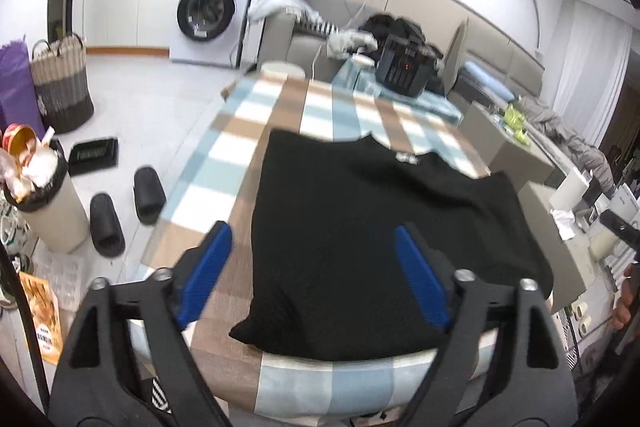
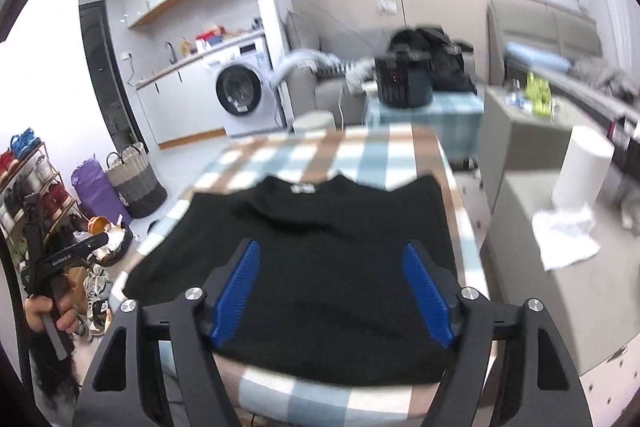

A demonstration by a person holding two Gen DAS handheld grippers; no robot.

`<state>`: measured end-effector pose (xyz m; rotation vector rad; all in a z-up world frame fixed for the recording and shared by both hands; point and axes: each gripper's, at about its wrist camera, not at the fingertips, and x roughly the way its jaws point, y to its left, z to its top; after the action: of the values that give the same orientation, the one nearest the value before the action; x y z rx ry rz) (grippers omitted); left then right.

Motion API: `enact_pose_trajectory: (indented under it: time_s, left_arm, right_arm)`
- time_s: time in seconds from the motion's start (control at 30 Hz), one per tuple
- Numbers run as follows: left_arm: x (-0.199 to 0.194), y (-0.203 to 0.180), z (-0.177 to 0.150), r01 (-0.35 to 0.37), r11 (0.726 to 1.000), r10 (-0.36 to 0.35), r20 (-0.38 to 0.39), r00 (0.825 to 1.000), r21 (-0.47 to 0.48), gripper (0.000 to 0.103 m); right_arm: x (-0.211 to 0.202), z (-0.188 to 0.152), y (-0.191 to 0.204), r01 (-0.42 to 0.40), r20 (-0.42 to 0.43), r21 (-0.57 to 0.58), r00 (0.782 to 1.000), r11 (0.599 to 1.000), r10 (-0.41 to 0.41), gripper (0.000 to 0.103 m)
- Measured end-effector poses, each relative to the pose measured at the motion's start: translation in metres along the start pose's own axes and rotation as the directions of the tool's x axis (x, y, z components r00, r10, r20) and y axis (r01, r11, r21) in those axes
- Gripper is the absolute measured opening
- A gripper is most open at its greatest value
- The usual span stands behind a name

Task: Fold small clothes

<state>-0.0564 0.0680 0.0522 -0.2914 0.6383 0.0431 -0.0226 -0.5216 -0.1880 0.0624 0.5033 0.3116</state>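
Note:
A small black top (image 1: 372, 227) lies flat on a table with a blue, white and brown checked cloth (image 1: 272, 115); its neckline with a white label points away from me. It also shows in the right wrist view (image 2: 320, 247). My left gripper (image 1: 316, 239) is open and empty, hovering over the garment's near left part. My right gripper (image 2: 332, 259) is open and empty, above the garment's near middle. The hand holding the left gripper (image 2: 56, 275) shows at the left edge of the right wrist view.
A black heater (image 1: 404, 67) stands on a second checked table beyond. Slippers (image 1: 124, 211), a full bin (image 1: 40, 195) and a woven basket (image 1: 60, 83) are on the floor left. Grey boxes with a paper roll (image 2: 580, 167) stand right. A washing machine (image 1: 208, 15) is at the back.

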Motion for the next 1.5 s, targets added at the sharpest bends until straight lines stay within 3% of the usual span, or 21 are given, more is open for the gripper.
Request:
enact_pose_trajectory:
  time_s: [0.1, 0.23, 0.3, 0.5, 0.73, 1.0, 1.2, 1.5]
  left_arm:
    - [-0.017, -0.004, 0.01, -0.021, 1.0, 0.021, 0.034, 0.999, -0.001, 0.088]
    - [-0.026, -0.006, 0.019, -0.011, 1.0, 0.011, 0.041, 0.999, -0.004, 0.09]
    - [-0.027, -0.007, 0.023, -0.023, 1.0, 0.023, 0.043, 0.999, 0.0, 0.097]
    - [-0.006, -0.009, 0.036, -0.031, 1.0, 0.03, 0.035, 0.999, 0.003, 0.102]
    - [0.065, -0.012, 0.055, -0.038, 0.999, 0.039, -0.038, 0.999, 0.021, 0.102]
    - [0.159, -0.016, 0.081, -0.029, 0.999, 0.033, -0.107, 0.994, 0.044, 0.102]
    - [0.216, -0.008, 0.085, -0.017, 0.999, 0.021, -0.179, 0.984, 0.027, 0.102]
    - [0.257, 0.009, 0.069, -0.027, 1.0, 0.029, -0.239, 0.971, 0.012, 0.102]
  right_arm:
    - [-0.021, 0.016, 0.01, -0.005, 0.046, -0.011, 0.999, 1.0, 0.006, 0.087]
    - [-0.028, 0.033, 0.017, 0.006, 0.074, -0.034, 0.997, 0.999, -0.003, 0.089]
    - [-0.026, 0.037, 0.021, 0.01, 0.077, -0.046, 0.997, 0.999, -0.006, 0.091]
    - [0.003, 0.038, 0.018, 0.017, 0.046, -0.043, 0.999, 0.999, -0.015, 0.091]
    - [0.072, 0.034, -0.009, 0.042, -0.063, 0.032, 0.997, 0.999, -0.04, 0.091]
    - [0.174, 0.04, -0.021, 0.067, -0.199, 0.079, 0.979, 0.995, -0.05, 0.09]
    - [0.255, 0.038, -0.017, 0.079, -0.316, 0.081, 0.947, 0.994, -0.049, 0.089]
    - [0.343, 0.02, -0.029, 0.137, -0.446, 0.023, 0.888, 0.99, -0.112, 0.085]
